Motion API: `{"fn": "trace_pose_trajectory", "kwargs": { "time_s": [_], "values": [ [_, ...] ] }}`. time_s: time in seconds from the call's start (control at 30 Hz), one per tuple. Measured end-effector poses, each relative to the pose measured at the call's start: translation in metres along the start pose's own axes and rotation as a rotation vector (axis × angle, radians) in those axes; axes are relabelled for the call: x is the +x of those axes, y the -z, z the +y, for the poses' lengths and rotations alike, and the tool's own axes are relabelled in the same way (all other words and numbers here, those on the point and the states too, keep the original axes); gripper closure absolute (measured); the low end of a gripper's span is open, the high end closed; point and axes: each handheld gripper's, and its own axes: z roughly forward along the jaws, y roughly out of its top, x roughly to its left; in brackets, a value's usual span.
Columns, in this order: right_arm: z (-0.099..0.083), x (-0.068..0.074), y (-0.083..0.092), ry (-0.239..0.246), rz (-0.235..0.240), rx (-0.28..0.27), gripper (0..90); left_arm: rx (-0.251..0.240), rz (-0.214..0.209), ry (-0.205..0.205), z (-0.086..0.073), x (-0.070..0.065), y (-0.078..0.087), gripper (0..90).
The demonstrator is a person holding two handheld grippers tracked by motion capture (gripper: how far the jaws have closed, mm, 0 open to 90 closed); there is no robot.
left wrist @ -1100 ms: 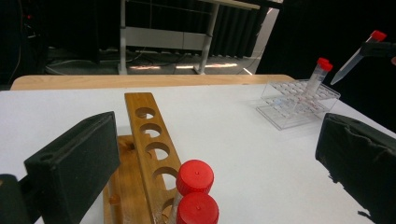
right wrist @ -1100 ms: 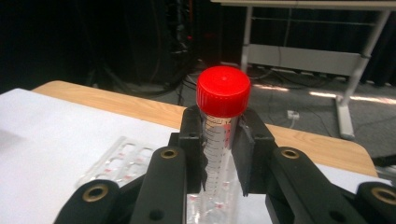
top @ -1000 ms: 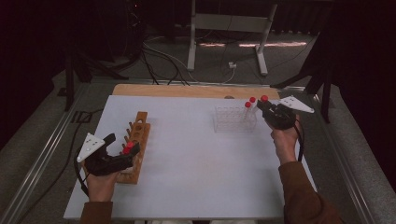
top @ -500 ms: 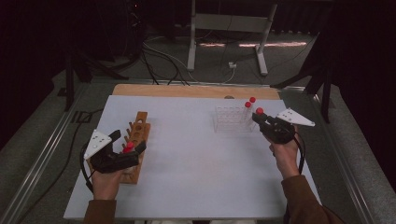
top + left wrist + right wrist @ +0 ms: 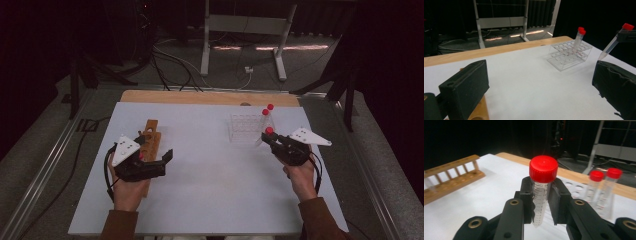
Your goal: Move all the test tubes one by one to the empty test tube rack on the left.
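A: Where is the red-capped tube (image 5: 541, 192) now?

B: It is clamped between the closed jaws of the right gripper (image 5: 270, 138), cap up, and is carried in the air just beside the near right corner of the clear rack (image 5: 246, 128). A second ago it was held higher and farther back, level with the two tubes (image 5: 266, 116) left standing in that rack

A: So it has been drawn clear of the rack?

B: It seems so; it has been pulled toward the person and slightly lowered, which suggests a transfer toward the wooden rack (image 5: 148, 140) at the left of the bench (image 5: 210, 190)

A: And the left gripper (image 5: 161, 161)?

B: Its jaws are spread wide with nothing between them. It has been shifted from over the wooden rack toward the middle, as if a handover is being prepared
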Motion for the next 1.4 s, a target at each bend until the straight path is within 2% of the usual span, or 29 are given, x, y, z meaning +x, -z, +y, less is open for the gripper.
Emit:
{"fn": "trace_pose_trajectory", "kwargs": {
  "time_s": [0.3, 0.67, 0.87, 1.1, 1.33, 1.4],
  "values": [
    [-0.006, 0.017, -0.004, 0.015, 0.048, 0.043, 74.4, 0.016, -0.077, -0.034, 0.003, -0.031, -0.026, 4.1],
    [-0.006, 0.036, -0.008, 0.03, 0.1, 0.081, 74.3, 0.024, -0.168, -0.044, 0.01, -0.063, -0.057, 6.5],
    [-0.006, 0.048, -0.013, 0.046, 0.135, 0.091, 74.3, 0.022, -0.198, -0.047, 0.012, -0.076, -0.071, 6.5],
    [-0.009, 0.059, -0.019, 0.05, 0.176, 0.109, 74.3, 0.048, -0.228, -0.077, 0.015, -0.095, -0.086, 9.1],
    [-0.011, 0.069, -0.024, 0.066, 0.203, 0.125, 74.2, 0.072, -0.256, -0.098, 0.014, -0.109, -0.099, 18.1],
    [-0.011, 0.071, -0.025, 0.07, 0.212, 0.127, 74.2, 0.076, -0.271, -0.11, 0.013, -0.113, -0.102, 25.0]
  ]
}}
